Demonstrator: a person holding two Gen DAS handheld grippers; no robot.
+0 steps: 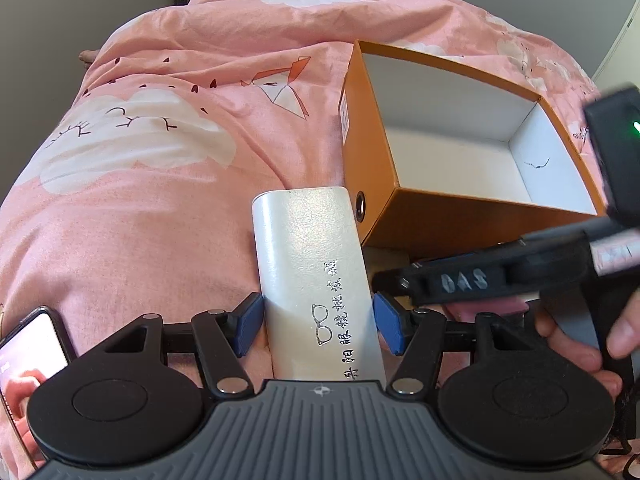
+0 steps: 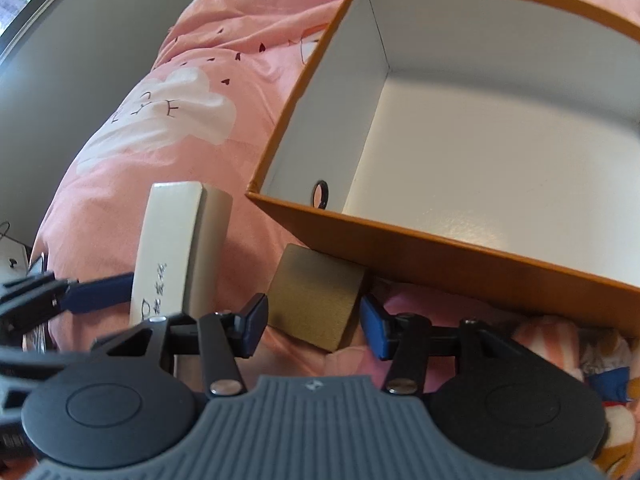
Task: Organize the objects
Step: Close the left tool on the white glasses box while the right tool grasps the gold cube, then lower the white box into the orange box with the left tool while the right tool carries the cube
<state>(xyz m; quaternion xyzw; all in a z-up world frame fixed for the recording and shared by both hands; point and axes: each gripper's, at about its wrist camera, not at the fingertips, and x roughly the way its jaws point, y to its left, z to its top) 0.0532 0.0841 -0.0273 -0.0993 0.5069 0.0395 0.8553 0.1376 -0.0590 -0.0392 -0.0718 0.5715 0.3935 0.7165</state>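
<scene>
A white glasses case [image 1: 316, 264] with printed characters sits between the blue pads of my left gripper [image 1: 320, 326], which is shut on it. It is held above the pink duvet. In the right wrist view the same case [image 2: 172, 240] shows at the left with a blue finger [image 2: 100, 292] against it. A small tan box [image 2: 316, 300] lies on the duvet, tucked against the front wall of the orange box [image 2: 440, 248]. My right gripper [image 2: 316, 326] straddles the tan box, open, with a slim gap at each pad.
The orange, white-lined box [image 1: 460, 200] stands on the pink duvet [image 1: 160, 200] to the right. A phone [image 1: 28, 356] shows at the left edge. A hand [image 1: 568, 344] and the right gripper's black finger [image 1: 440, 280] crowd the right side. Patterned fabric [image 2: 580, 352] lies below the orange box.
</scene>
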